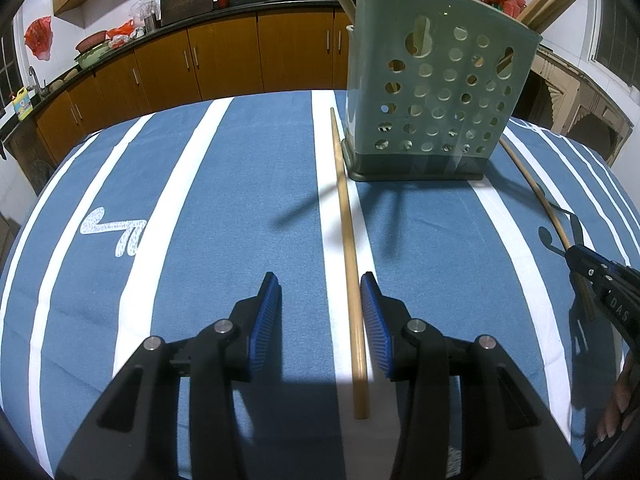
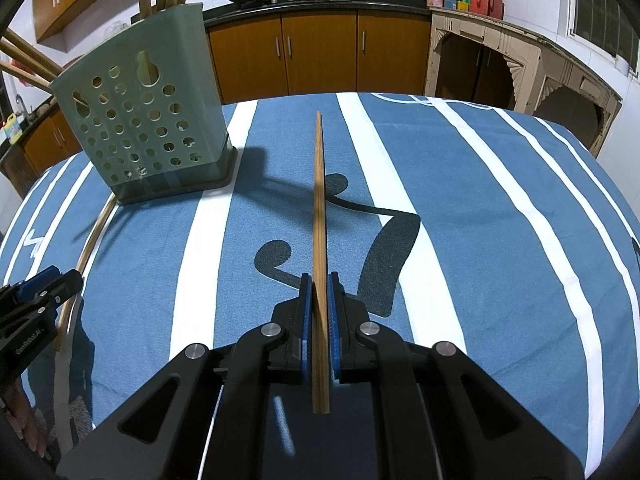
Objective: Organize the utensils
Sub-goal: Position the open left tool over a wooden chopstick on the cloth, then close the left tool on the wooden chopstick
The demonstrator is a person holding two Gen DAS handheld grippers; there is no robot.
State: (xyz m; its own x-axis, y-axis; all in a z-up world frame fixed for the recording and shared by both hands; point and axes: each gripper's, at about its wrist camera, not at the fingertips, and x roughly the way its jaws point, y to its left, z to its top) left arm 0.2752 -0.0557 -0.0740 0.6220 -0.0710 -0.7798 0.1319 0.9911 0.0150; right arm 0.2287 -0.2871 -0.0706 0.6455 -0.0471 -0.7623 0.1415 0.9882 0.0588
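Right gripper (image 2: 319, 280) pinches a long tan wooden chopstick (image 2: 319, 216) pointing up-frame, perforated grey-green plastic holder (image 2: 148, 128) upper left; spread left gripper (image 1: 320, 282) straddles a second chopstick (image 1: 347, 240) on the cloth.

Lit brightly from overhead, casting hard dark shadows across the striped cloth (image 1: 240, 184): fanned shadows spreading toward the camera from the green holder (image 1: 432, 92), a curling gripper shadow lying beneath the held chopstick (image 2: 320, 216). Bowing heavily at the edges, bending cabinets (image 1: 224, 60) and cloth stripes, with black vignetting filling the corners. Glaring softly off the white wall tiles. Staying sharp mid-frame, softening slightly toward the rims.
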